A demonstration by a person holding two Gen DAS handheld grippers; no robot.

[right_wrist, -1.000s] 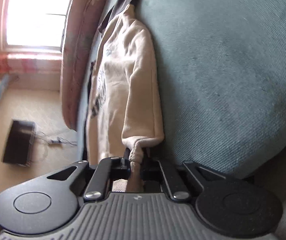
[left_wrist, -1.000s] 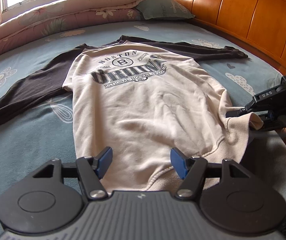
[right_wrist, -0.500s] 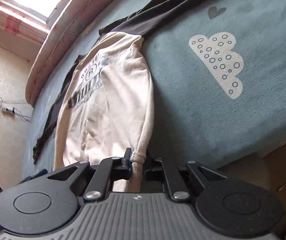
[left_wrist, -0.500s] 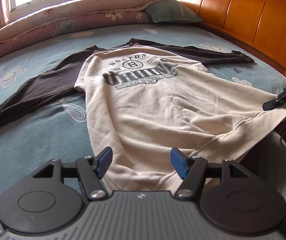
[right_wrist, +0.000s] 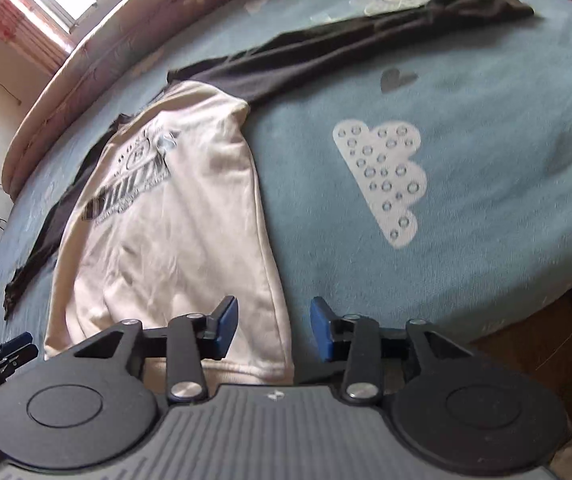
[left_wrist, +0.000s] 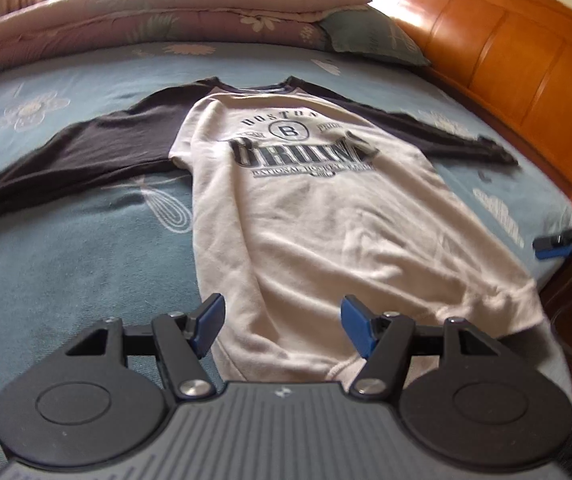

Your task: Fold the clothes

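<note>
A cream sweatshirt (left_wrist: 326, 216) with dark sleeves and a Boston Bruins print lies flat, front up, on the blue bedspread (left_wrist: 65, 264). Both sleeves are spread out sideways. My left gripper (left_wrist: 281, 326) hangs open just above the hem, with nothing between its blue pads. In the right wrist view the same sweatshirt (right_wrist: 173, 232) lies to the left, and my right gripper (right_wrist: 273, 326) stands open over its hem corner at the bed's edge. The right gripper's tips (left_wrist: 554, 246) show at the far right of the left wrist view.
A rolled floral quilt (left_wrist: 145, 12) and a green pillow (left_wrist: 370, 36) lie at the back of the bed. A wooden headboard (left_wrist: 526, 64) runs along the right side. The bedspread (right_wrist: 466, 140) drops off at the near right edge, with floor below.
My right gripper has opened and let go of the hem corner, which now lies flat on the bed. The sweatshirt body is spread wider and straighter. The left gripper stayed open.
</note>
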